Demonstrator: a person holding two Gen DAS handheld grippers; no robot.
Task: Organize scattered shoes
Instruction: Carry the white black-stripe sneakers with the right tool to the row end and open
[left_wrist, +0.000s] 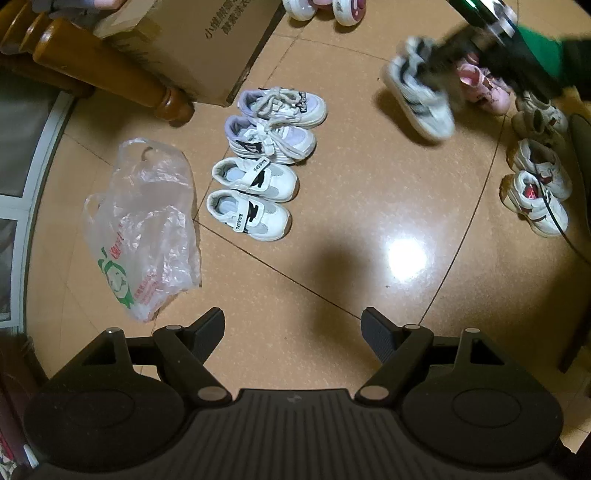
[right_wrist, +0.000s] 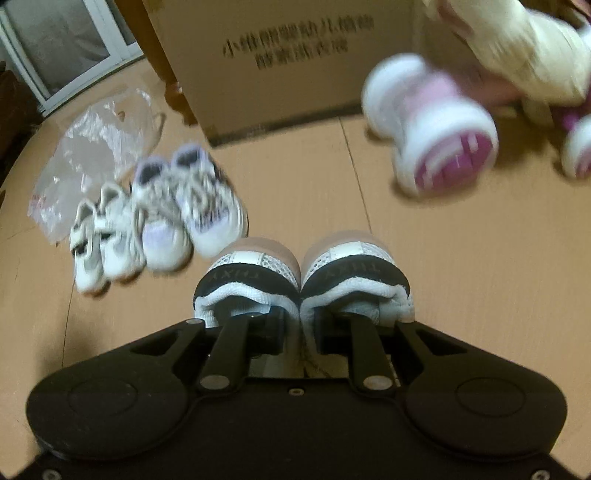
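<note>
Footwear and other items on the tiled floor, counted from both wrist views.

- White-and-lilac sneakers (left_wrist: 280, 107): 2, side by side.
- White strap sneakers with grey panels (left_wrist: 255, 179): 2, side by side.
- White mesh shoes with black collars (right_wrist: 301, 284): 2, held together as one pair.
- White shoes with red trim (left_wrist: 535, 201): 2.
- Pink shoes (left_wrist: 484, 86): at least 1; partly hidden.
- Cream shoes (left_wrist: 539, 118): count unclear, partly hidden.
- White-and-pink shoes with magenta soles (right_wrist: 432, 125): 2 clear, a third partly visible.
- Cardboard boxes (left_wrist: 192, 48): 1.
- Plastic bags (left_wrist: 144, 229): 1.
- Turned wooden furniture legs (left_wrist: 107, 70): 1.
</note>
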